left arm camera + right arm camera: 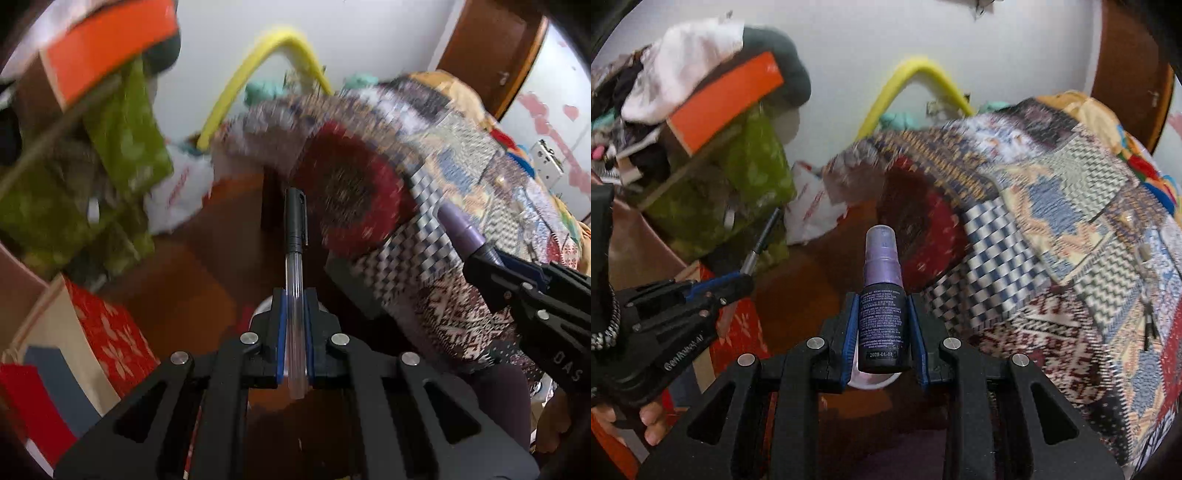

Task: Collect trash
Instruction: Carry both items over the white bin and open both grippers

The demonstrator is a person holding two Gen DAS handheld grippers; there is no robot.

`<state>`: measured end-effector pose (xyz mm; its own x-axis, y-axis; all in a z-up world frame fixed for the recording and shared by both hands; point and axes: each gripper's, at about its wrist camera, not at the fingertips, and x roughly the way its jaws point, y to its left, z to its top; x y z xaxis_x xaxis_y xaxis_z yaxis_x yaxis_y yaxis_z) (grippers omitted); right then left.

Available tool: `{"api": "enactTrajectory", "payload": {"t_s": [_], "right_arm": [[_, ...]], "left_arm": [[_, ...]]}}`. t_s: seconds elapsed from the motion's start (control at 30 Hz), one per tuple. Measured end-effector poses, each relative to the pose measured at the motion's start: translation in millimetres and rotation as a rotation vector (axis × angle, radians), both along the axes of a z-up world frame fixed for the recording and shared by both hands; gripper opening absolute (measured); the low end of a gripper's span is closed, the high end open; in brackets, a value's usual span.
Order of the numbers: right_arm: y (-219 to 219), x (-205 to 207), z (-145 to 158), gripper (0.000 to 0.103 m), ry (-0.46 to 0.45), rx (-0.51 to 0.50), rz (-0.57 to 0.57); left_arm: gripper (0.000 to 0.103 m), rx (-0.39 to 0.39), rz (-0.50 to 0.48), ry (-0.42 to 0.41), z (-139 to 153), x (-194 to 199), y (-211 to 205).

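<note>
My left gripper (294, 306) is shut on a clear-barrelled pen with a black cap (295, 236) that points forward above the brown floor. It also shows at the left of the right wrist view (738, 278), with the pen (761, 240) sticking out. My right gripper (882, 317) is shut on a small dark spray bottle with a purple cap (882, 295). It shows at the right of the left wrist view (480, 258), purple cap (461, 229) forward. A white round object (873, 380) lies partly hidden below the bottle.
A patchwork blanket (1052, 221) covers the bed at right. A green bag (750, 192), an orange box (724, 99) and clothes pile up at left. A white plastic bag (812, 206) and a yellow hoop (916, 70) stand by the wall. A red patterned box (110, 332) sits low left.
</note>
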<state>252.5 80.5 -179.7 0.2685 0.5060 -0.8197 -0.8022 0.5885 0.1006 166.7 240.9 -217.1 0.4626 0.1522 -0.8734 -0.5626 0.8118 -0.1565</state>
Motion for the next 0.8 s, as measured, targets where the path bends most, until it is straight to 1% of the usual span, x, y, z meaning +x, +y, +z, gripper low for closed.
{"api": "enactTrajectory", "payload": {"t_s": [0.17,0.33,0.43,0.53,0.67,0.77,0.8], "right_arm": [[28.1,5.5,-39.4,0.024,0.079,-0.087,0.047],[52.1,15.7,-78.5,0.024,0.188,-0.157,0.071],[63.2,21.4,-96.9,0.024,0.227,-0.189,0.071],[72.5,26.5,-106.4,0.024,0.265,-0.205,0.077],[80.5,31.6,-109.3,0.026,0.306,-0.204,0.088],[81.3,36.0,-106.2,0.040,0.310,-0.194,0.078],[80.2,37.0,-104.3,0.041,0.306,-0.188,0.076]], "left_arm": [[0.007,-0.099,0.011,0.076,-48.0,5.1,11.6],[0.007,-0.162,0.010,0.141,-87.3,11.3,17.1],[0.007,-0.198,0.014,0.174,-106.2,15.7,21.1],[0.007,-0.215,0.014,0.185,-113.6,19.9,23.8],[0.007,-0.222,0.012,0.186,-114.5,26.4,26.6],[0.007,-0.230,0.012,0.180,-113.9,30.0,29.6],[0.007,-0.231,0.012,0.178,-113.2,30.8,30.5]]}}
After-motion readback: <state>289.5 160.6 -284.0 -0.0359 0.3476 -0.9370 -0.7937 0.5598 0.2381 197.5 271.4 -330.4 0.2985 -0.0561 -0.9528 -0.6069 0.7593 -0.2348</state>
